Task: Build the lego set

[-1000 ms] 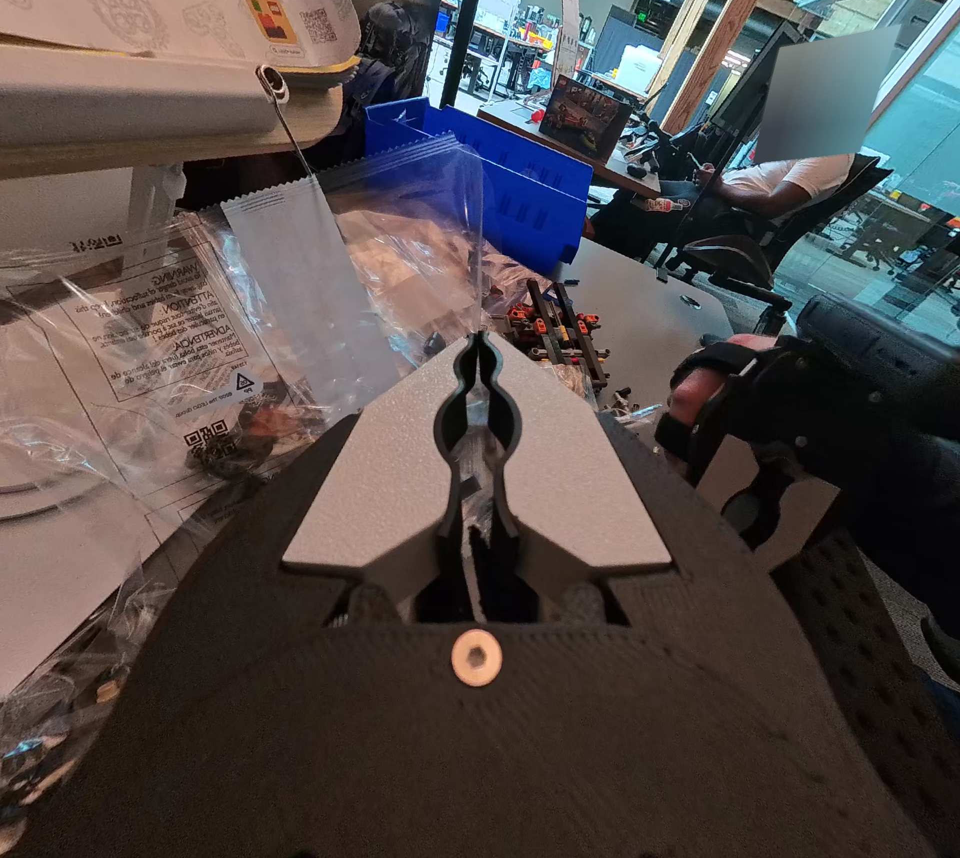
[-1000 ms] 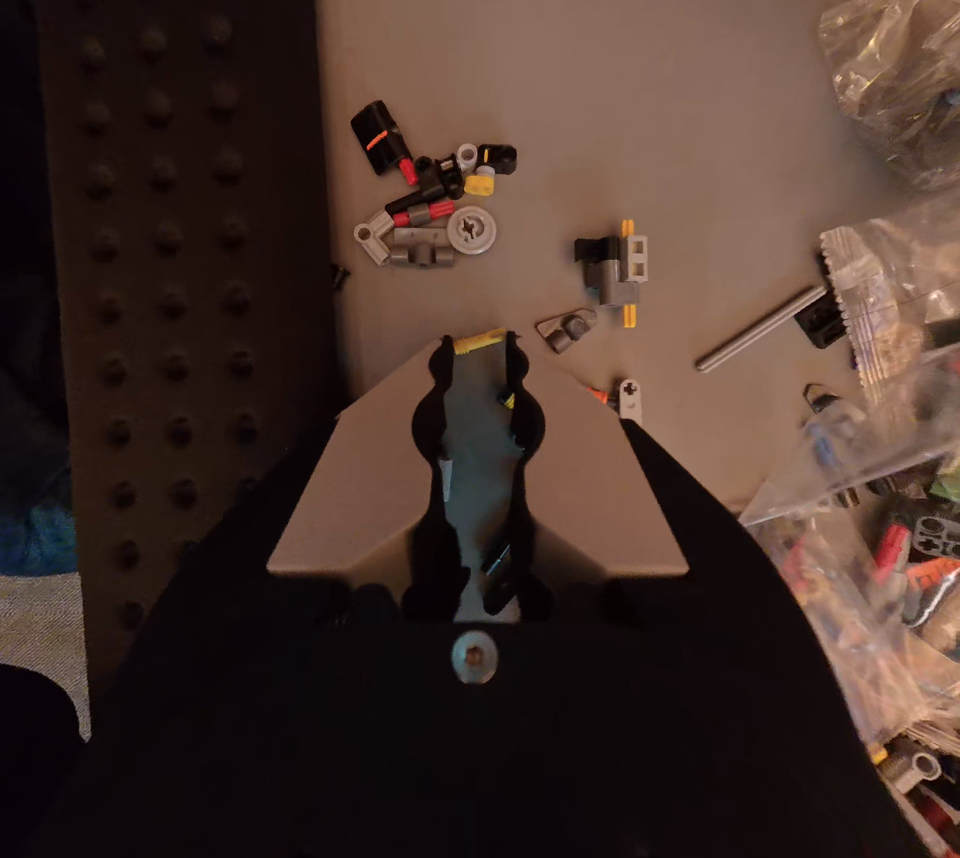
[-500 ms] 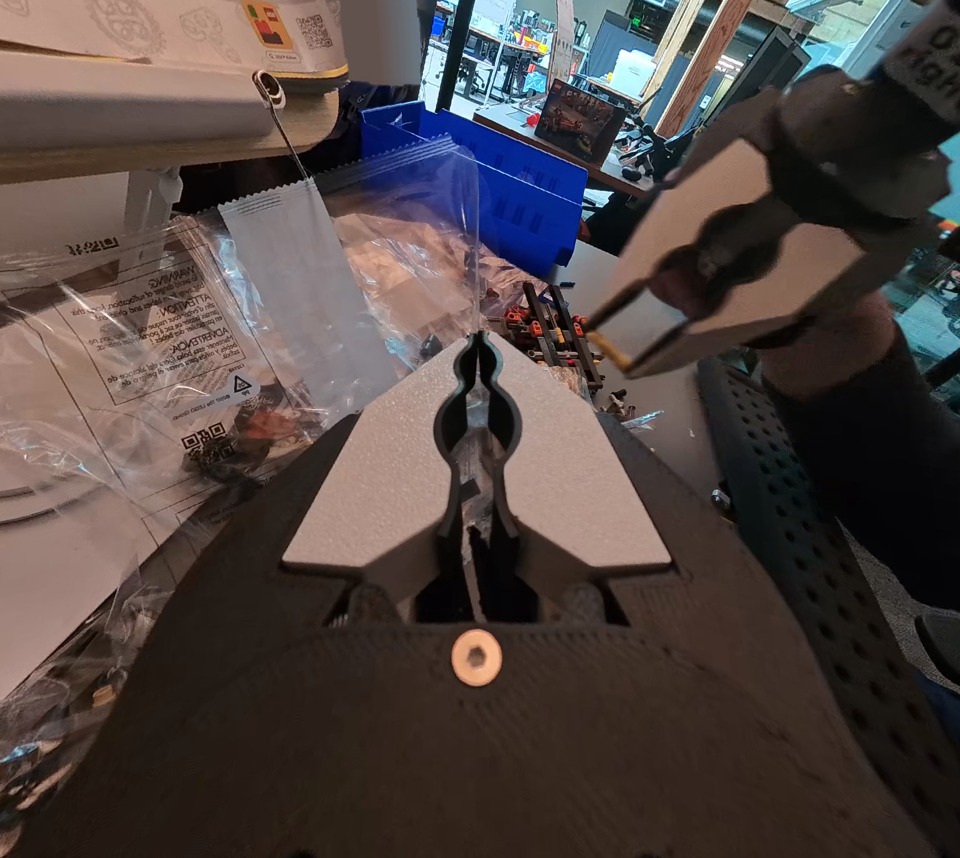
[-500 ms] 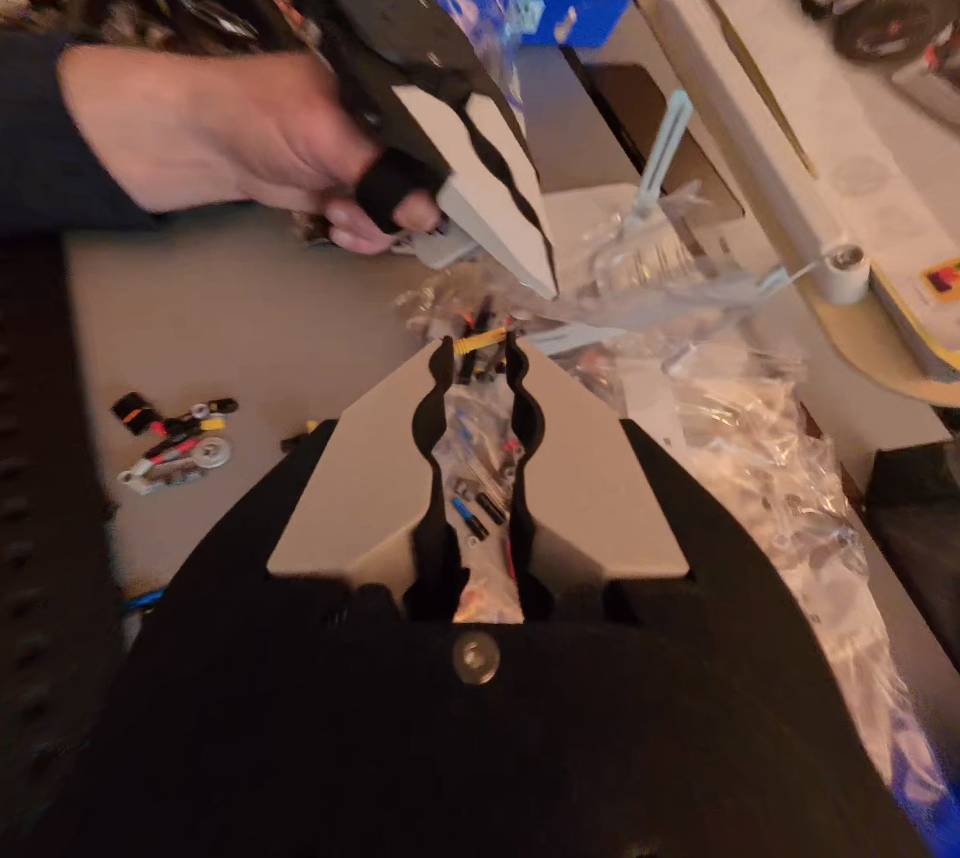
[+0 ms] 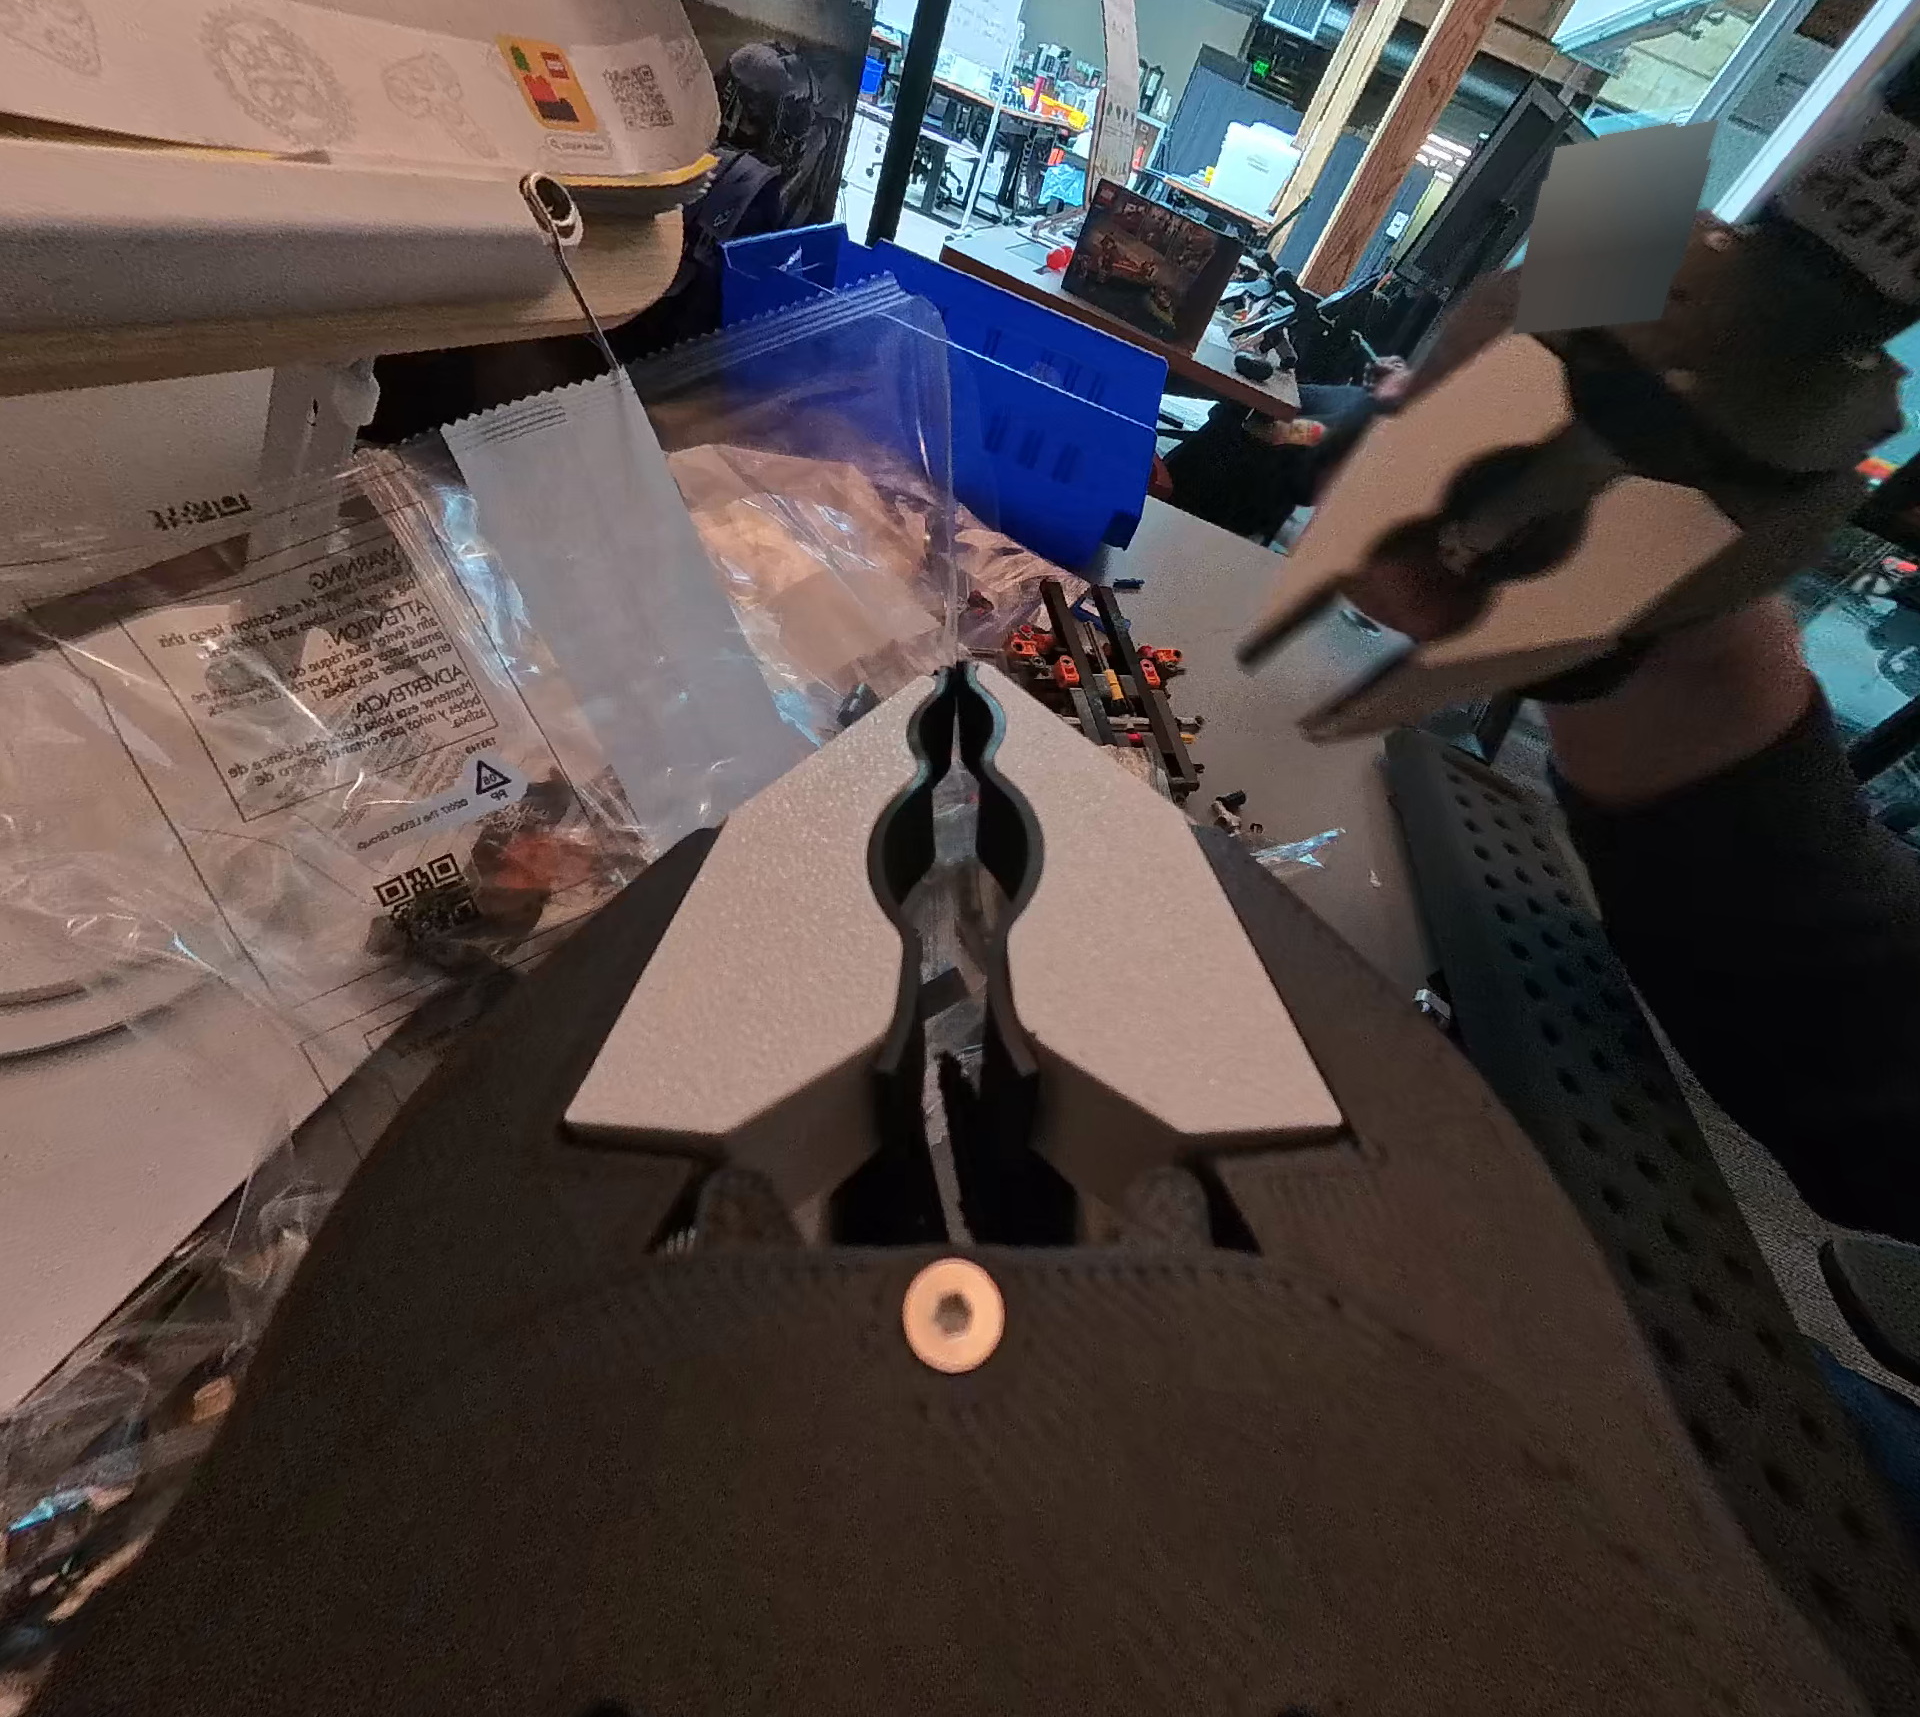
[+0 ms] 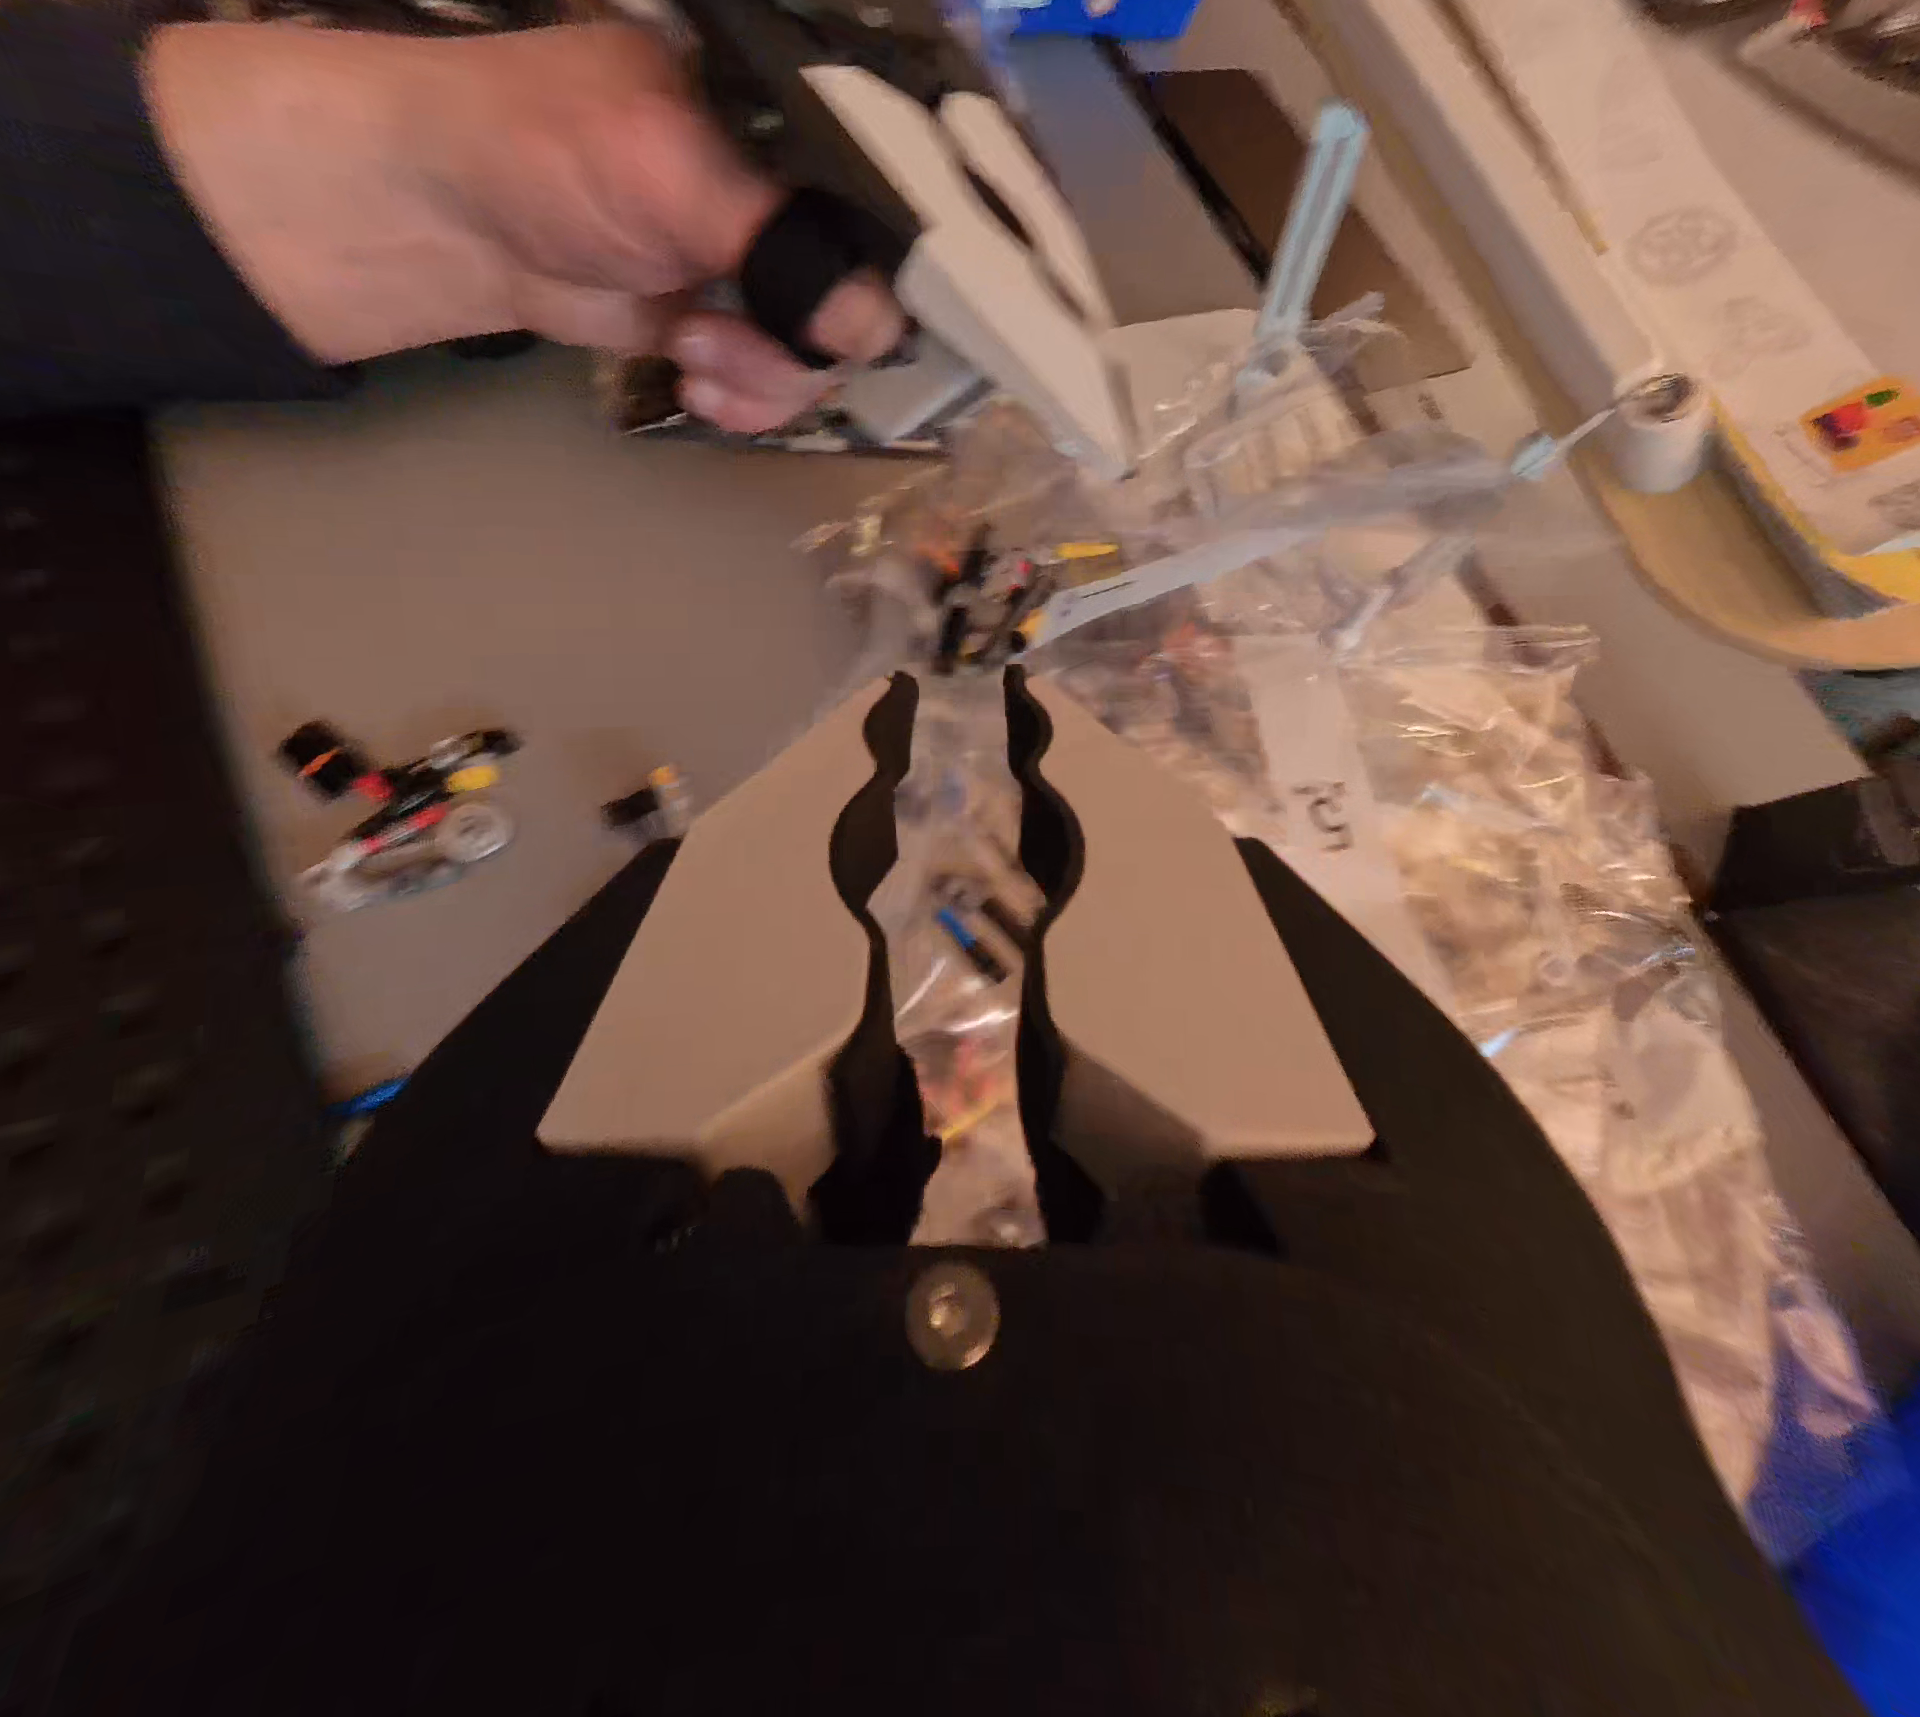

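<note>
My left gripper [image 5: 956, 675] is shut on the edge of a clear plastic bag [image 5: 831, 441] of Lego parts and holds that edge up above the heap of bags. In the right wrist view the left gripper [image 6: 1112, 462] shows with a hand [image 6: 468, 192] around it, pinching the same bag [image 6: 1299, 504]. My right gripper [image 6: 956, 678] hangs just short of that bag, jaws a little apart, with nothing visible between the tips; the view is blurred. It also shows in the left wrist view [image 5: 1278, 691], to the right of my left gripper. A partly built black and orange assembly [image 5: 1112, 680] lies on the table.
More clear bags [image 5: 312, 680] cover the left side. A small cluster of loose parts [image 6: 416, 815] lies on the grey table. A black studded mat [image 5: 1538, 940] lies at the right, a blue bin [image 5: 1039, 420] behind, and an instruction booklet [image 5: 312, 57] on a stand at upper left. The grippers' ends are close to 8 centimeters from one another.
My right gripper swung up from the loose parts toward the held bag. The yellow piece seen between its tips earlier no longer shows. My left gripper has kept its hold.
</note>
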